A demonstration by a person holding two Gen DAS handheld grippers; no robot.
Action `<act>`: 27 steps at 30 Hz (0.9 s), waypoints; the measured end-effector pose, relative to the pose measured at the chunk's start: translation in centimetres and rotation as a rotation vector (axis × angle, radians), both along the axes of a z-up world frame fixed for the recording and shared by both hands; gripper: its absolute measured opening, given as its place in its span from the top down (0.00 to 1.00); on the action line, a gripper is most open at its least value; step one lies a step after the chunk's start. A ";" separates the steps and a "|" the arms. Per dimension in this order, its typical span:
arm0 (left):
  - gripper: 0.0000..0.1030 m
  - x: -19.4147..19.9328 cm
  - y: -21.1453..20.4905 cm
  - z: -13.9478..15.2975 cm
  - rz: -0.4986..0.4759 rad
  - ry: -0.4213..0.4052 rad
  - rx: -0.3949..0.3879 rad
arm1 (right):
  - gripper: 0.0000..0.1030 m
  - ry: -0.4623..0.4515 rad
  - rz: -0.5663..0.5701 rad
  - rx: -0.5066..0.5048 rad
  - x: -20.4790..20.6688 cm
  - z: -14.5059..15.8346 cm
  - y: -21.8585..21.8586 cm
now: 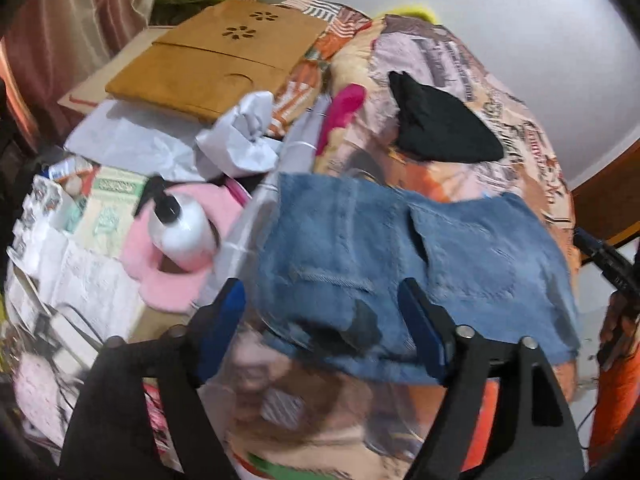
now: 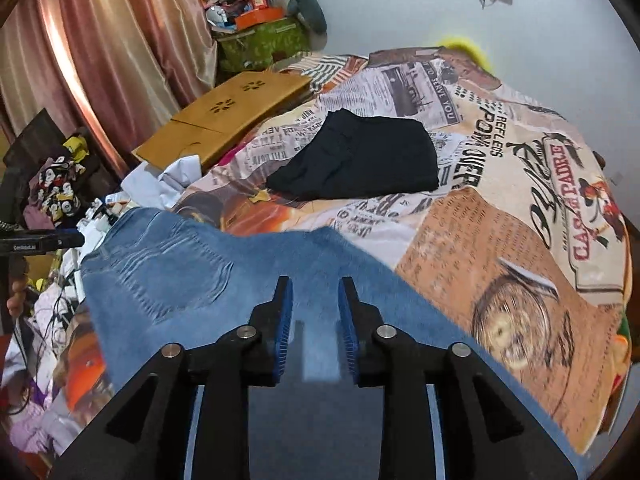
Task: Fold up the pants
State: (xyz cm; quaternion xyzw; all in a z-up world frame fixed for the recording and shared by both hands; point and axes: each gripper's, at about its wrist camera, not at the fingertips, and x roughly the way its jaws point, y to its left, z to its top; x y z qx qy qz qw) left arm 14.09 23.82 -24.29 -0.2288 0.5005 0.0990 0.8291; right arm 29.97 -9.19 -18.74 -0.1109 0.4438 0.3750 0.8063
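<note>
Left gripper [image 1: 324, 320] nearest, blue pads spread wide with nothing pinched, right gripper [image 2: 314, 312] at a narrow gap and gripping nothing, folded blue denim pants [image 1: 400, 256] lying just below both on a newspaper-print bedspread [image 2: 500, 184], black folded garment [image 2: 360, 160] farther back, well apart

My grippers are black with blue pads [image 2: 284, 332]. The pants [image 2: 168, 280] under them are faded blue denim. The bedspread [image 2: 520, 208] is a patchwork print of newspaper text in cream, tan and orange with black and red lettering. A black garment [image 2: 360, 160] lies on it. The board [image 1: 216, 60] is mustard brown with flower cut-outs, the curtain [image 2: 100, 60] pinkish, the cap [image 1: 172, 280] pink, the bottle [image 1: 186, 232] white.
</note>
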 end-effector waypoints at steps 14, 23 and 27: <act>0.20 -0.7 -5.9 -4.3 -0.064 0.019 -0.306 | 0.62 0.031 0.003 -0.054 -6.0 -5.1 -2.4; 0.15 1.3 -3.3 -6.6 0.070 -0.046 -0.452 | 0.61 0.023 -0.004 -0.037 -6.8 -5.4 -2.9; 0.32 2.1 -1.7 -7.7 0.151 -0.046 -0.433 | 0.61 0.031 -0.008 -0.025 -6.9 -5.5 -2.9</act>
